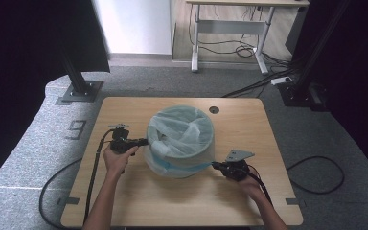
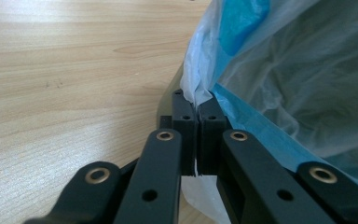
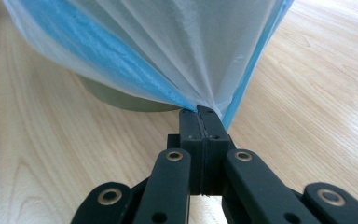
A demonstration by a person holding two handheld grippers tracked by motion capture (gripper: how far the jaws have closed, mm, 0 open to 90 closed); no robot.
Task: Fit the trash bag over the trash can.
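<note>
Bin [image 1: 184, 158] stands mid-table [image 1: 124, 201], round, grey-green, lined with thin white-and-blue plastic bag [image 1: 181, 133] draped over rim and down sides.

Left gripper [image 1: 143, 142] just left of bin, held level, pointing at bin wall; left hand [image 1: 117, 158] wrapped round grip, forearm running back toward table's near edge. Jaws pressed together on pinch of bag edge.

Right gripper [image 1: 215, 165] at bin's right lower side, low over tabletop, grey plate on top. Jaws clamped on gathered bag film; film drawn taut from bin.
</note>
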